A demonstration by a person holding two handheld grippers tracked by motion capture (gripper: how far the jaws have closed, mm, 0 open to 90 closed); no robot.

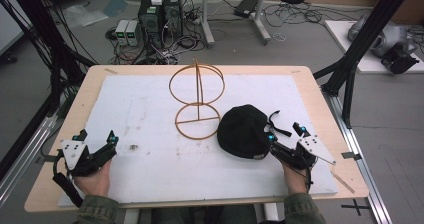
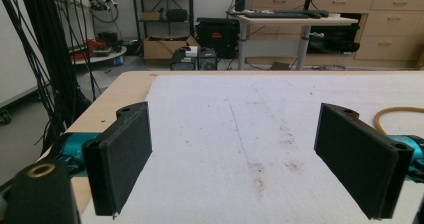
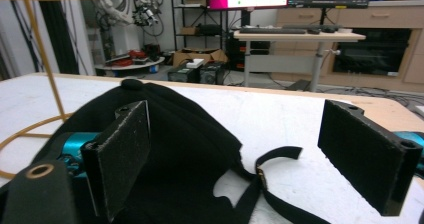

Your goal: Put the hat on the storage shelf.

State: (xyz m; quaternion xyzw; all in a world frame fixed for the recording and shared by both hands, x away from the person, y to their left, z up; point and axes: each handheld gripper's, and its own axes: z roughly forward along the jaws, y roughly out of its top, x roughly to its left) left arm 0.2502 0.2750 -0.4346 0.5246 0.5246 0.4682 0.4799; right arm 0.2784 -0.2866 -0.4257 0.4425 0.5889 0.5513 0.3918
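1. Black cap [image 1: 243,131]: lies crown-up on the white mat [image 1: 150,159], right of centre, just beside the base ring of the gold wire stand [image 1: 197,98]. Its strap [image 3: 272,184] trails loose toward the table's right edge.
2. Right gripper [image 1: 285,140]: I hold it at the cap's near-right rim, jaws spread wide. In the right gripper view one pad [image 3: 120,156] sits against the cap's fabric while the other stands clear over bare mat; nothing is pinched yet.
3. Left gripper [image 1: 96,143]: jaws spread, empty, well apart from the cap, low over the mat's left side.
4. Step in hand, as I judge it: taking hold of the cap, probably to set it on the stand.
5. Handling note: I should slide one pad under the rim, the other outside, and close on doubled fabric, not the strap.
6. Caution: soft cloth sags; lift slowly and keep clear of the light stand.
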